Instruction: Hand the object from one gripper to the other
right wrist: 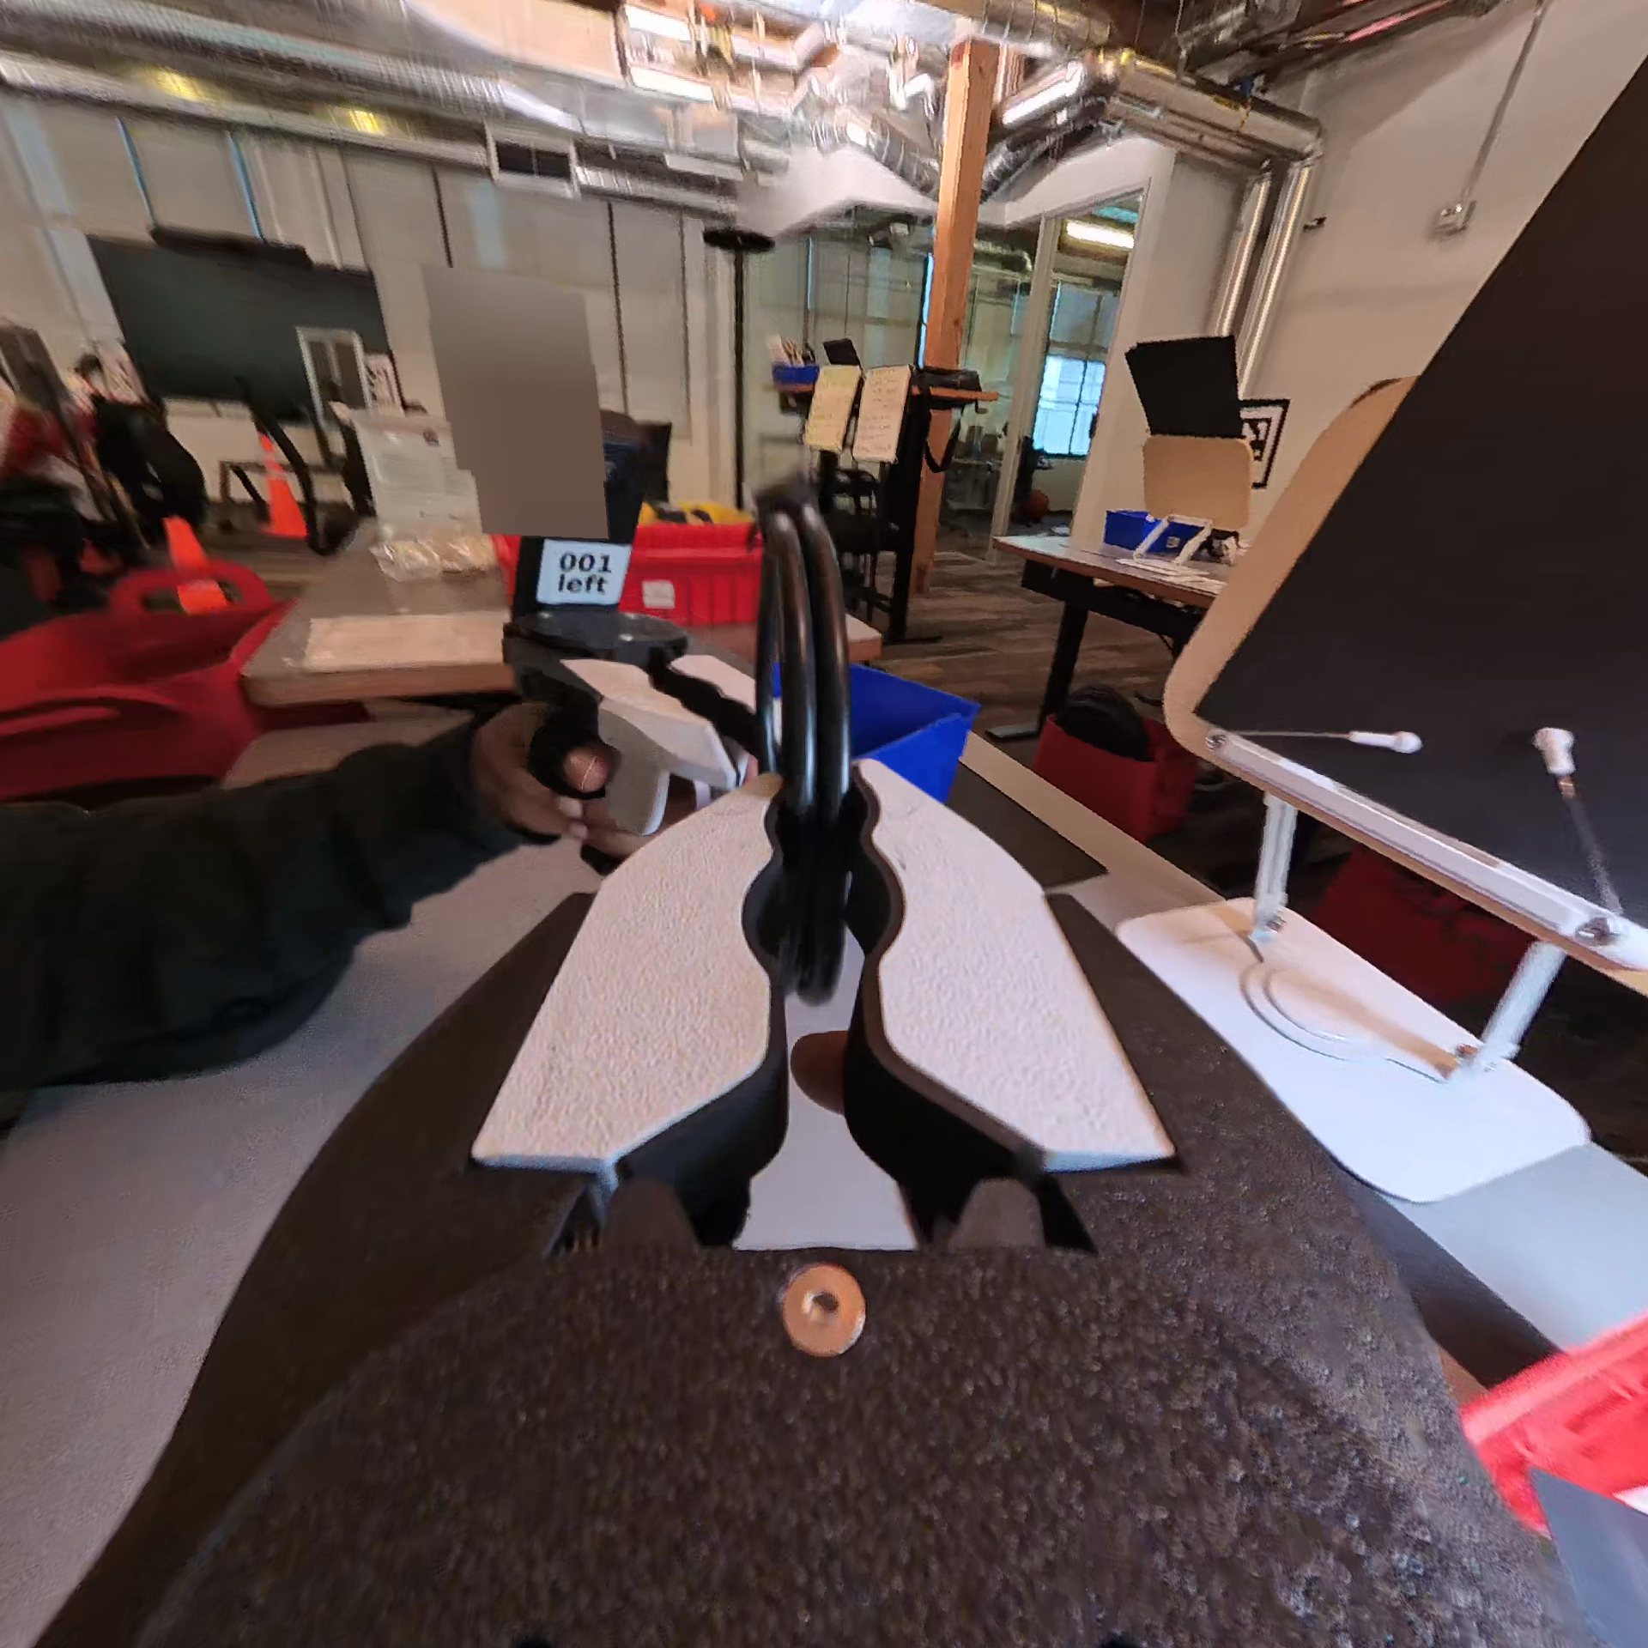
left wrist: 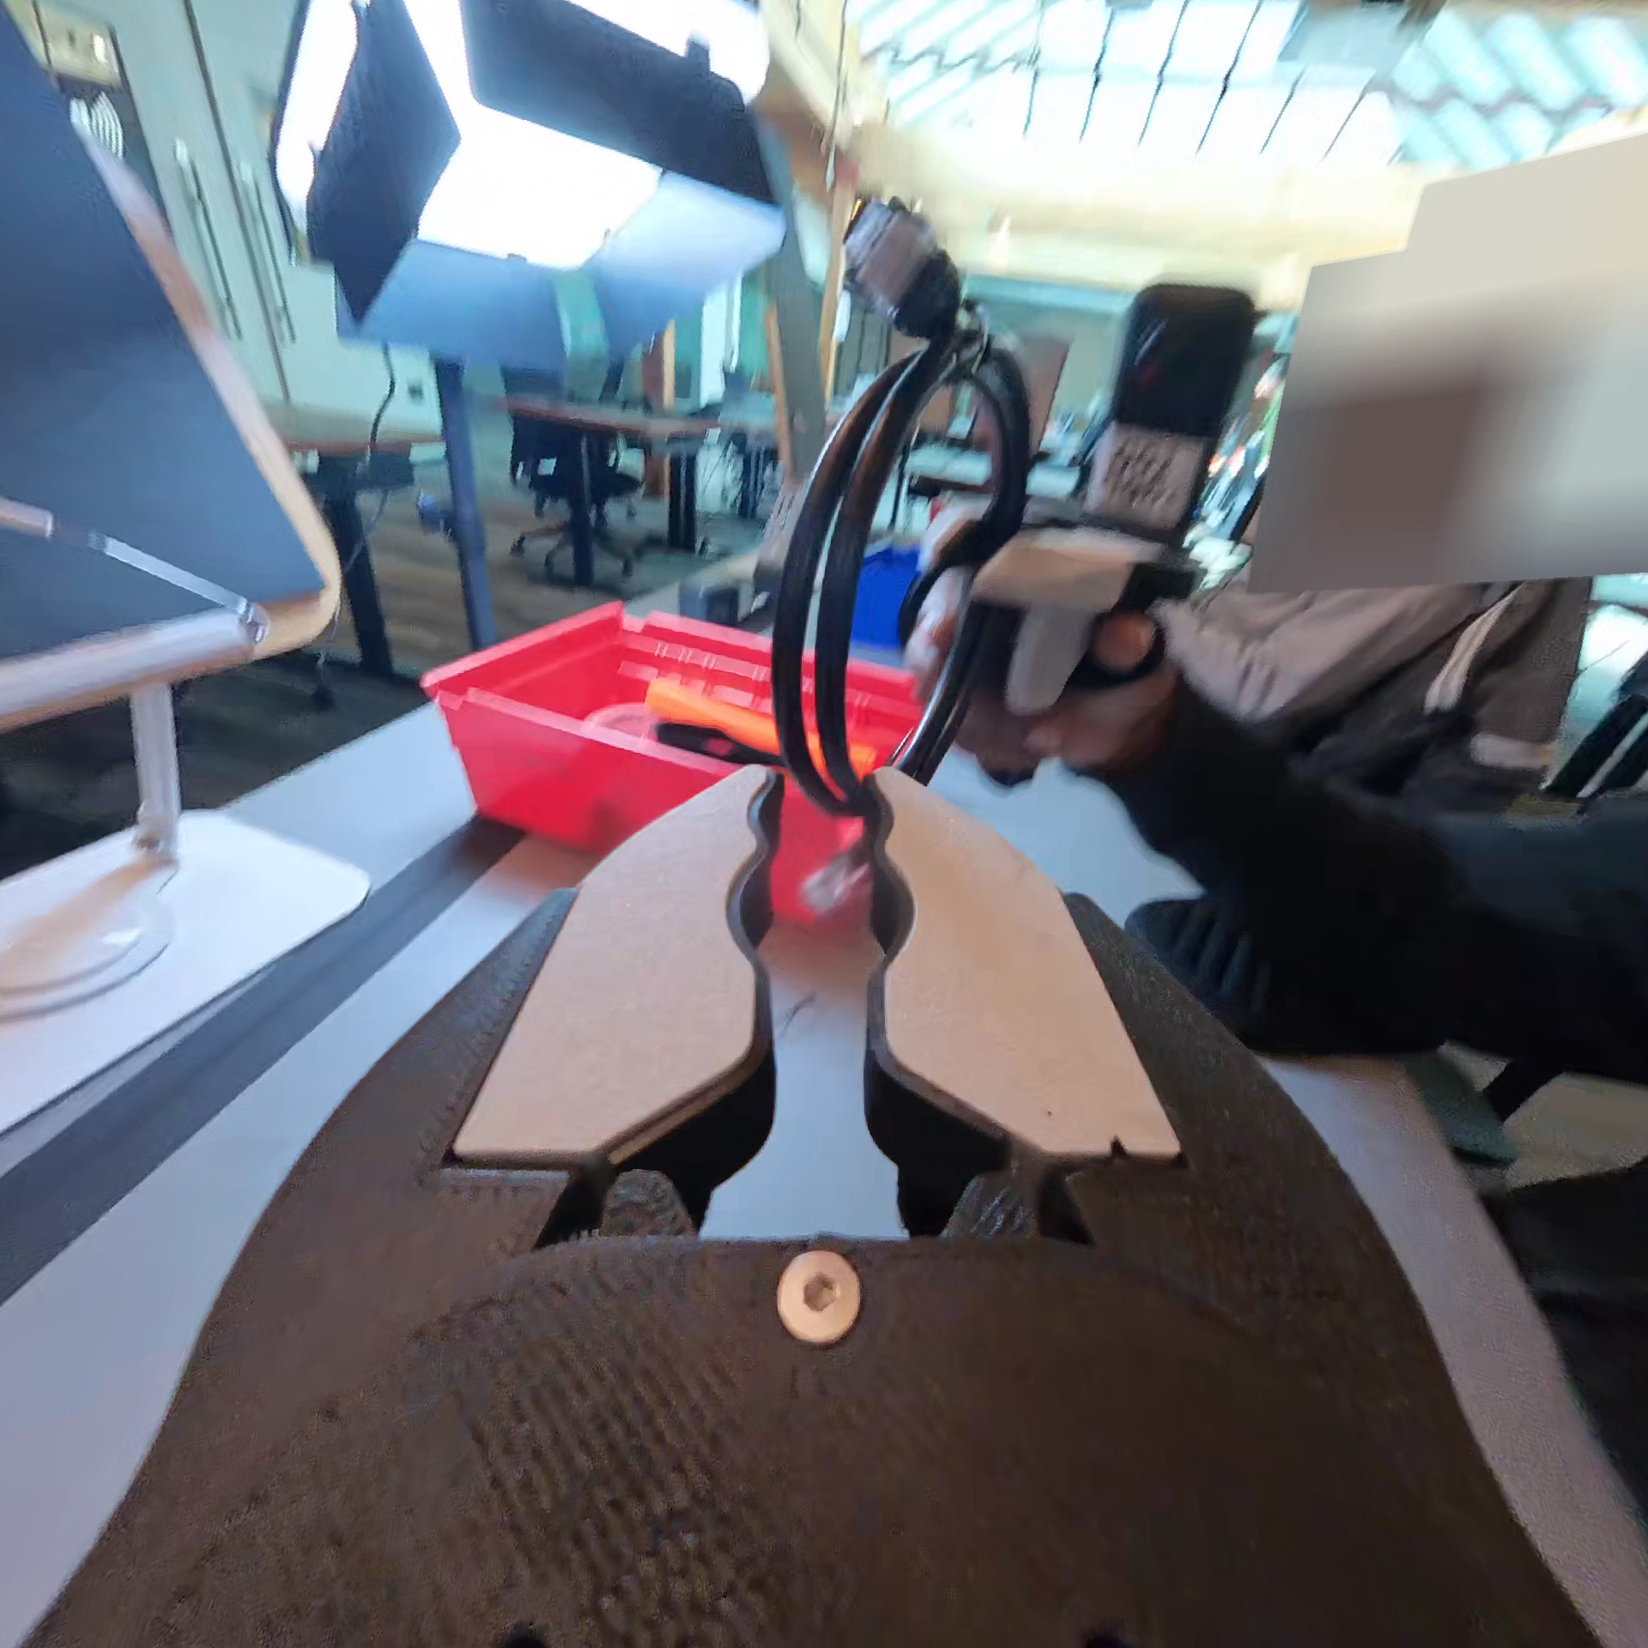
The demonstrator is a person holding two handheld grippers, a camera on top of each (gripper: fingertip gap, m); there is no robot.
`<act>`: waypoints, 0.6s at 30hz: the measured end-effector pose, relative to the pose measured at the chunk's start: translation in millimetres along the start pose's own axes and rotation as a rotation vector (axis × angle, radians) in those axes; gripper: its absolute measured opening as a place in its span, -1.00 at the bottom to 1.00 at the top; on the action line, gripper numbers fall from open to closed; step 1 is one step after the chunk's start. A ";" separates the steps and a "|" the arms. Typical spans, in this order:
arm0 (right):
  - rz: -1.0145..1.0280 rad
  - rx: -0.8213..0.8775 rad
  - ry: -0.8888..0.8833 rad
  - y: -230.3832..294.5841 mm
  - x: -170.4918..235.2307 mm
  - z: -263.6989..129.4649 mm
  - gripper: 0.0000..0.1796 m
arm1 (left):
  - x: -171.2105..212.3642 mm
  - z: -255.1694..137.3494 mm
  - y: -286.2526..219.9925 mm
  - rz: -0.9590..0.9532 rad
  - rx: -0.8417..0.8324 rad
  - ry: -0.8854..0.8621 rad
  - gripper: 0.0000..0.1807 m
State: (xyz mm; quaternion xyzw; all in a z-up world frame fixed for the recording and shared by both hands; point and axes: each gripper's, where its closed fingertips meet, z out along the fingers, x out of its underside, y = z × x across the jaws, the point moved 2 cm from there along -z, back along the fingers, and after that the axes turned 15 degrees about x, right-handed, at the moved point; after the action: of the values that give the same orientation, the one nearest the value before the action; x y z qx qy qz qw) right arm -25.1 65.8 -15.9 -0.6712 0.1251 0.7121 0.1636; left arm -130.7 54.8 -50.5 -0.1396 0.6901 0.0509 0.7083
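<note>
The cable (left wrist: pixel 807 571) is a black cord coiled into a tall loop of two or three strands, with a blurred dark plug (left wrist: pixel 901 267) sticking up at its top, and it is standing upright in the air above the grey table (left wrist: pixel 374 803), caught between both tools at once. The left gripper (left wrist: pixel 825 789) is pinching the bottom of the loop at the very tips of its two white fingers (left wrist: pixel 651 963), which are sitting close together with only a narrow gap behind the cord. The right gripper (right wrist: pixel 816 794) is clamping the gathered lower strands deeper between its own two white fingers (right wrist: pixel 660 981), with the loop (right wrist: pixel 803 642) rising above them. One red bin (left wrist: pixel 553 740) is sitting on the table behind the loop, holding one orange item (left wrist: pixel 713 709) and some blurred bits. One blue bin (right wrist: pixel 910 727) is showing farther back. One tilted dark board on a white stand (right wrist: pixel 1338 1061) is standing beside the work area.
</note>
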 end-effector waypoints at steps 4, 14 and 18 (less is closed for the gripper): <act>-0.235 0.114 0.145 -22.6 12.5 -12.5 -0.91 | 71.8 6.2 38.3 -0.018 -0.119 0.332 -0.74; -0.333 0.253 0.184 -62.5 5.1 -41.2 -0.91 | 184.4 48.7 79.6 0.056 -0.034 0.980 -0.68; -0.329 0.272 0.167 -69.1 0.4 -47.0 -0.91 | 191.1 55.9 89.1 0.018 0.047 1.130 -0.75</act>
State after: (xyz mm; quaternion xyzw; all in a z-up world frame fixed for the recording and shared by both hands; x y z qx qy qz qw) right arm 45.6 110.4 -16.6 -0.7110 0.1217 0.5944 0.3556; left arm -92.4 131.9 -250.9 -0.1235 0.9642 -0.0409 0.2311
